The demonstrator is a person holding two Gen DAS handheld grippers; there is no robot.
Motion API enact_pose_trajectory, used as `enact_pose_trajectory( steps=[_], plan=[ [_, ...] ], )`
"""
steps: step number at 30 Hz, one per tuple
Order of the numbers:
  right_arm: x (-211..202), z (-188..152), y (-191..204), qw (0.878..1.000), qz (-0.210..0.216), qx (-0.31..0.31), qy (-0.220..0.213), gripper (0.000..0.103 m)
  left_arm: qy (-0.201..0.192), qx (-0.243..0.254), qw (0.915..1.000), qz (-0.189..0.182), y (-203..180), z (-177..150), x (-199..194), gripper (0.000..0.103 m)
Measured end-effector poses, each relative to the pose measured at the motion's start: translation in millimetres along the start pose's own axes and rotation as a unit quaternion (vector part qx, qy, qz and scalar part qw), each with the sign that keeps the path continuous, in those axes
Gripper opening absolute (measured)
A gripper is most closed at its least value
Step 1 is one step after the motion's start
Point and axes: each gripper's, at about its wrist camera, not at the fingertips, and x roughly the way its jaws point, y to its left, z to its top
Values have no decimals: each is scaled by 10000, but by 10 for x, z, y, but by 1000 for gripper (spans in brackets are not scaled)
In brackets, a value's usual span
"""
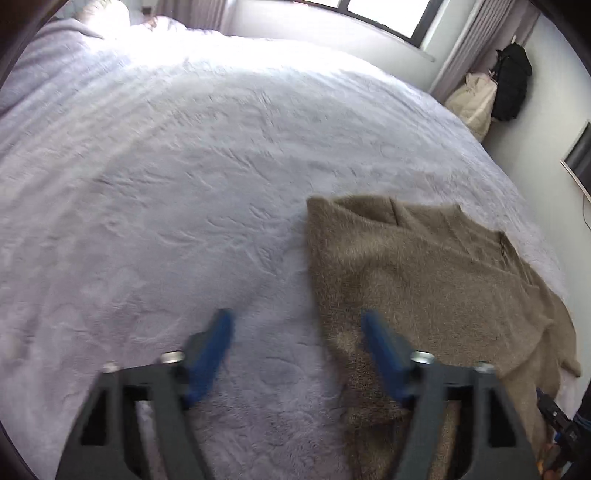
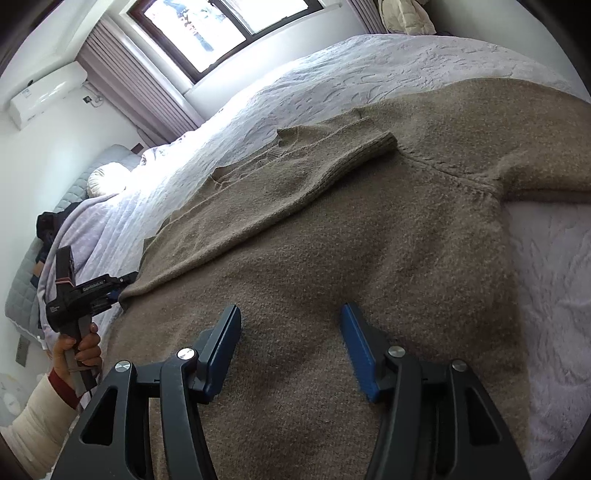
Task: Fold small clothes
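Observation:
A fuzzy brown sweater (image 2: 332,236) lies flat on the lavender bedspread (image 2: 314,77), with one sleeve (image 2: 303,173) folded across its body. In the left wrist view the sweater (image 1: 424,280) lies at the right. My left gripper (image 1: 297,317) is open and empty, hovering over the sweater's left edge, one blue finger over the bedspread (image 1: 184,166), one over the knit. It also shows in the right wrist view (image 2: 123,278), held in a hand at the sweater's left edge. My right gripper (image 2: 290,310) is open and empty above the sweater's lower body.
The bed fills both views. A pillow (image 2: 107,181) lies at the head of the bed. A window (image 2: 225,26), curtains (image 2: 147,96) and an air conditioner (image 2: 48,94) are on the far wall. A black bag (image 1: 511,85) and a cream bag (image 1: 472,103) sit beside the bed.

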Motion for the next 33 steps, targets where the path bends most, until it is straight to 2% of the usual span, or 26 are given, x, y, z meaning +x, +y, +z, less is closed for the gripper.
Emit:
enact_pose_trajectory(
  steps=[4, 9, 14, 20, 33],
  plan=[
    [-7, -18, 5, 10000, 23, -17, -54, 61, -86, 65, 9999, -3, -52, -20, -183, 83],
    [-41, -51, -12, 9999, 90, -12, -116, 62, 230, 703, 9924, 982, -174, -226, -8, 83],
    [-65, -66, -20, 9998, 112, -19, -150, 62, 182, 466, 9940, 971, -132, -299, -130, 83],
    [-93, -89, -3, 9997, 130, -78, -190, 65, 84, 1022, 9882, 1137, -404, -424, -352, 83],
    [-149, -109, -36, 9991, 292, -28, -295, 66, 237, 1545, 9855, 660, -1320, -862, -569, 83]
  ],
)
